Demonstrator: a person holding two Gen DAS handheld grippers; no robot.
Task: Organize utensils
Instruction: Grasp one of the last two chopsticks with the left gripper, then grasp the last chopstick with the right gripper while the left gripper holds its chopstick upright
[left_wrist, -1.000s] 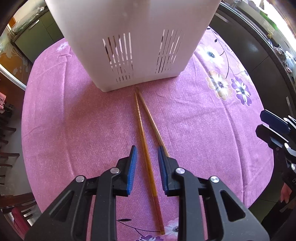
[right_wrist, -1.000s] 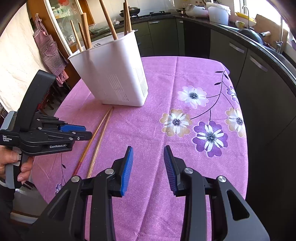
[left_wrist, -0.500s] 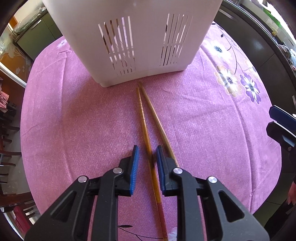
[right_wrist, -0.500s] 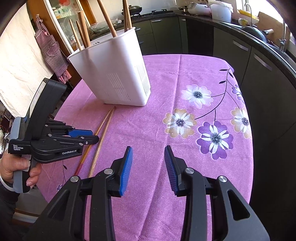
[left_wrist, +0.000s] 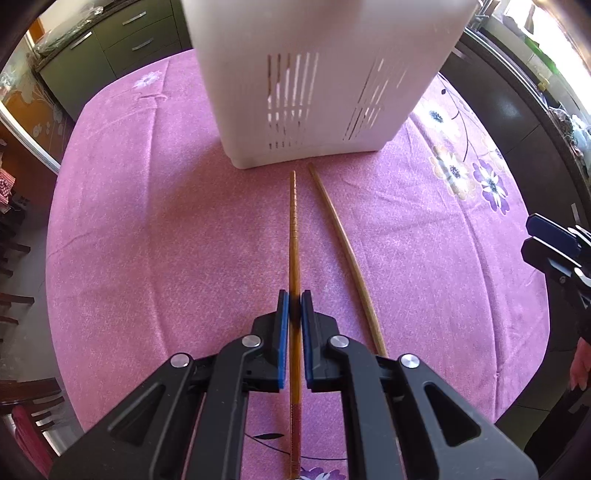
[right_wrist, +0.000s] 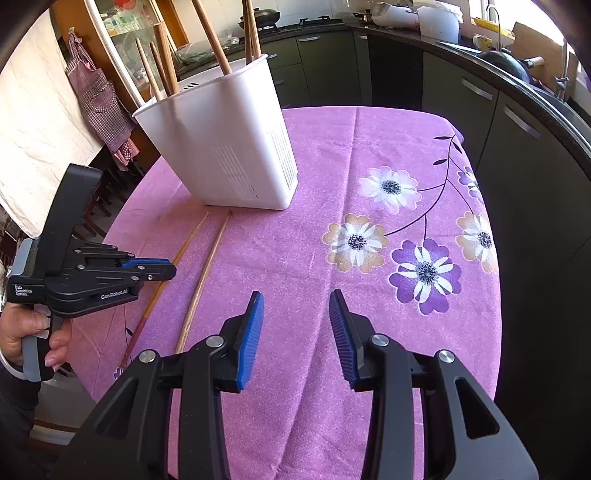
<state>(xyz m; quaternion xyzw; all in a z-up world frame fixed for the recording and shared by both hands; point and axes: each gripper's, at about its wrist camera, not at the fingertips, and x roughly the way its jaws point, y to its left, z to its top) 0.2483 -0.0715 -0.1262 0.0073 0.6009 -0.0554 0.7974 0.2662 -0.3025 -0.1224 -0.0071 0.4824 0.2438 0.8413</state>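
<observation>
Two wooden chopsticks lie on the pink flowered tablecloth (left_wrist: 147, 221) in front of a white slotted utensil holder (left_wrist: 325, 74). My left gripper (left_wrist: 294, 295) is shut on the darker, ridged chopstick (left_wrist: 294, 236) about midway along it. The paler chopstick (left_wrist: 343, 236) lies free just to its right. In the right wrist view the left gripper (right_wrist: 168, 269) sits over the darker chopstick (right_wrist: 188, 236), with the paler chopstick (right_wrist: 207, 266) beside it. My right gripper (right_wrist: 295, 299) hovers over bare cloth, its jaws opening with nothing between them. The holder (right_wrist: 221, 147) contains several upright wooden utensils (right_wrist: 210, 37).
The round table's edge (right_wrist: 495, 295) drops off to the right toward dark kitchen cabinets (right_wrist: 517, 147) and a counter with a sink. A hand (right_wrist: 33, 332) holds the left gripper's handle at the table's left edge. Chairs (left_wrist: 14, 295) stand on the left.
The left gripper's jaws closed onto the darker chopstick, which now lies apart from the paler one. The left gripper shifted toward the holder. The right gripper's jaws widened slightly.
</observation>
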